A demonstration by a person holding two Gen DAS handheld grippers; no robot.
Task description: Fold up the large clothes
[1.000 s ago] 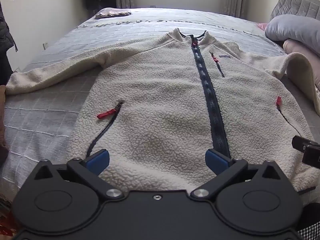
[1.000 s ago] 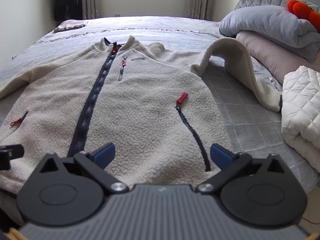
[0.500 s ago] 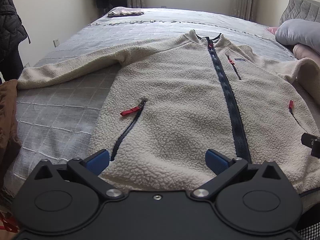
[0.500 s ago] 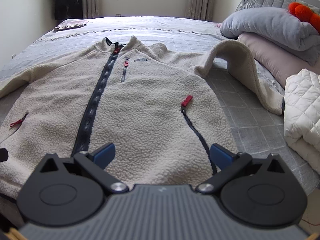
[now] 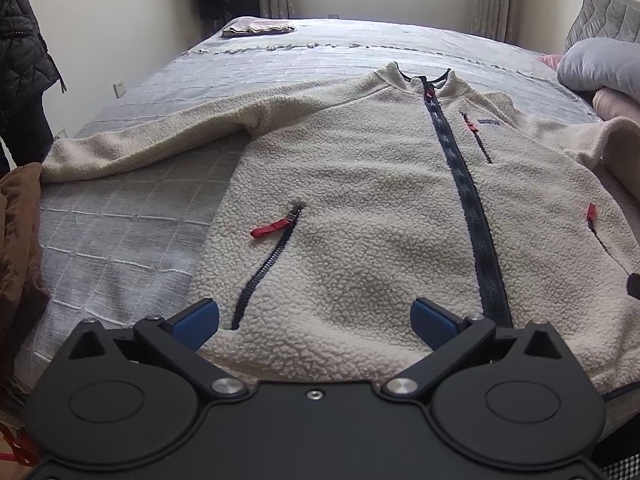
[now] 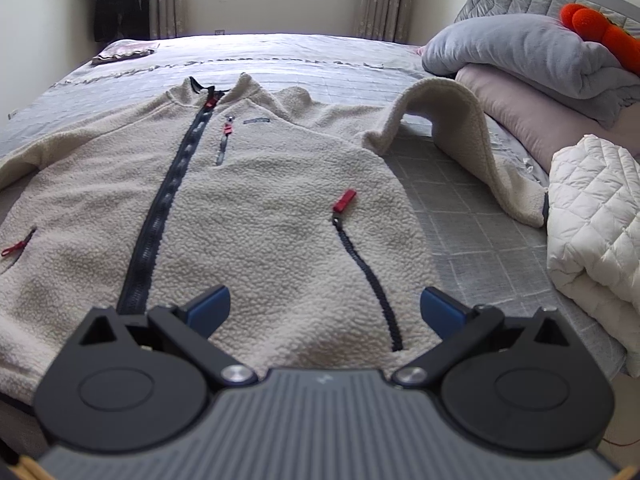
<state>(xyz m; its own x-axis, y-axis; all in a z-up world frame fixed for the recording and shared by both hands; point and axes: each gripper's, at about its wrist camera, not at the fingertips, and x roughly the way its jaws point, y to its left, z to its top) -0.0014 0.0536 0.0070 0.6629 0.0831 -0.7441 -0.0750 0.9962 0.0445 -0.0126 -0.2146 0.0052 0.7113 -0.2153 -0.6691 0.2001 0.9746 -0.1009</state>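
Note:
A cream fleece jacket [image 5: 360,208] with a dark front zipper and red zipper pulls lies face up, spread flat on the grey bed [image 5: 120,240]. It also shows in the right wrist view [image 6: 248,216]. Its left sleeve [image 5: 140,144] stretches out to the bed's left edge. Its right sleeve [image 6: 460,132] arches up and drapes towards the pillows. My left gripper [image 5: 316,320] is open and empty just above the hem's left half. My right gripper [image 6: 326,308] is open and empty above the hem's right half.
A folded white quilted garment [image 6: 592,224] lies at the right bed edge. Grey and pink pillows [image 6: 520,52] with an orange toy [image 6: 600,32] are stacked at the far right. A brown garment [image 5: 20,240] hangs at the left edge. A folded cloth [image 5: 256,30] lies at the far end.
Both grippers have shifted to the left along the hem and the left one has drawn back a little. The jacket has not moved. Both stay open.

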